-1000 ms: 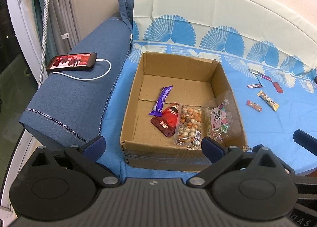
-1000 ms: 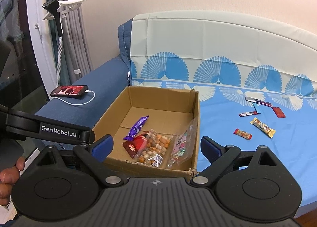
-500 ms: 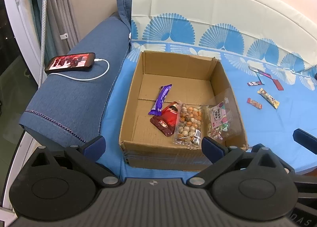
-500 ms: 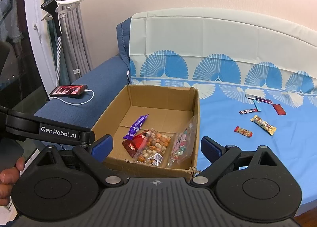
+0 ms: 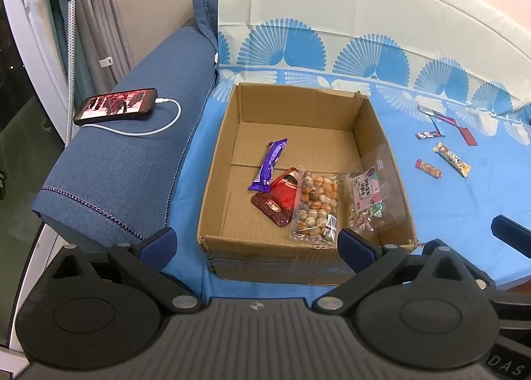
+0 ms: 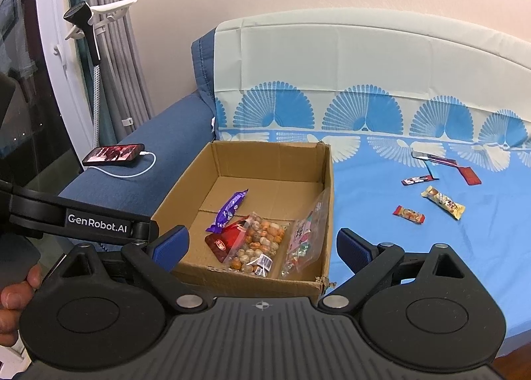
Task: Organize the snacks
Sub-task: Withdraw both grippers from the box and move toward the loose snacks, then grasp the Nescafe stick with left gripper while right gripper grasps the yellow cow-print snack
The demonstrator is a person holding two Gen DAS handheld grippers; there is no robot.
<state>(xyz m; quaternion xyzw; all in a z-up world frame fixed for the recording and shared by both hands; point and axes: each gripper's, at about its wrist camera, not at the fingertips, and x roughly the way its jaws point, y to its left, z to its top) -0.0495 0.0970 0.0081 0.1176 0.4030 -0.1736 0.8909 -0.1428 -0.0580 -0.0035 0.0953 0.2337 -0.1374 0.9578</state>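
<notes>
Both cameras inch nearer; we log four snacks in box, five bars left, left gripper and right gripper released, empty.

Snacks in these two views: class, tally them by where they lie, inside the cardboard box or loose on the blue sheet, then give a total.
Inside the cardboard box: 4 (purple bar, red pouch, bag of round snacks, clear candy bag)
Loose on the blue sheet: at least 5 small wrapped bars, among them a red bar and a gold bar
Total: at least 9
</notes>
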